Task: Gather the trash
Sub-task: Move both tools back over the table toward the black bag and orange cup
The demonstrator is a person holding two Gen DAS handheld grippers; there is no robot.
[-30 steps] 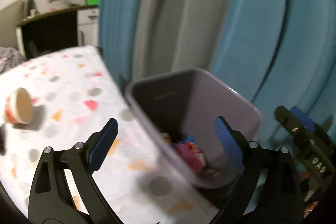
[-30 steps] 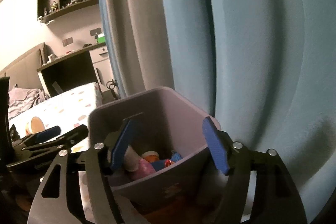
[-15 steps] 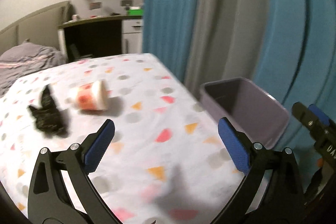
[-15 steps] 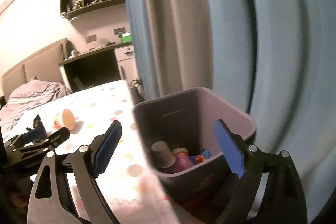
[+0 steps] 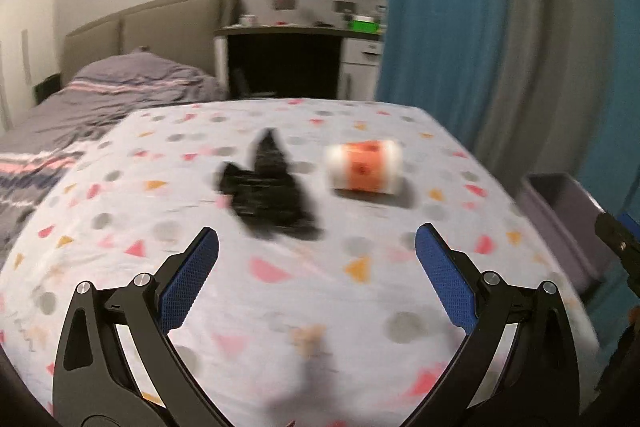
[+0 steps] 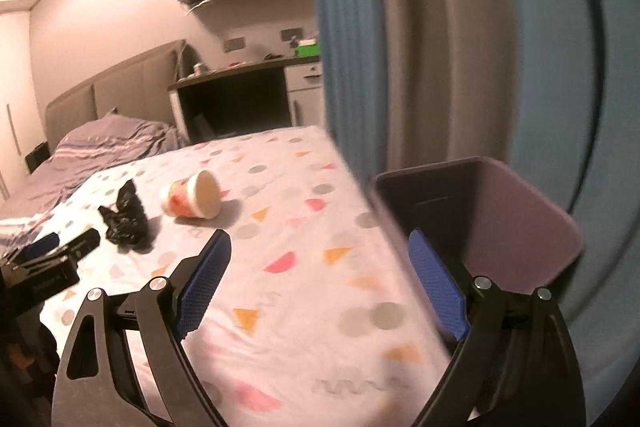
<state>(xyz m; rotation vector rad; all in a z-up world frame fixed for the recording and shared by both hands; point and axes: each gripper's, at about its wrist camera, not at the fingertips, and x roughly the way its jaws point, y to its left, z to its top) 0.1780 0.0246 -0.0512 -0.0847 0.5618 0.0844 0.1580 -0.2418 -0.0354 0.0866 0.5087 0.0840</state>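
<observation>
Both grippers spread wide and empty over the patterned bed sheet (image 5: 320,291)! The right gripper (image 6: 320,281) had just been opening, nothing between its jaws, and its view alone looked down into the grey bin (image 6: 520,223) right ahead of its right finger. The left gripper (image 5: 316,267) faced the black crumpled wrapper (image 5: 272,195) just ahead and the tipped paper cup (image 5: 364,167) beyond-right; there the bin was cut off, everything blurred.

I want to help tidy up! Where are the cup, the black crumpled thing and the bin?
cup (image 6: 191,195), right wrist view, its printed side.
black crumpled thing (image 5: 269,191), left wrist view, its middle.
bin (image 6: 532,223), right wrist view, inner wall.
</observation>
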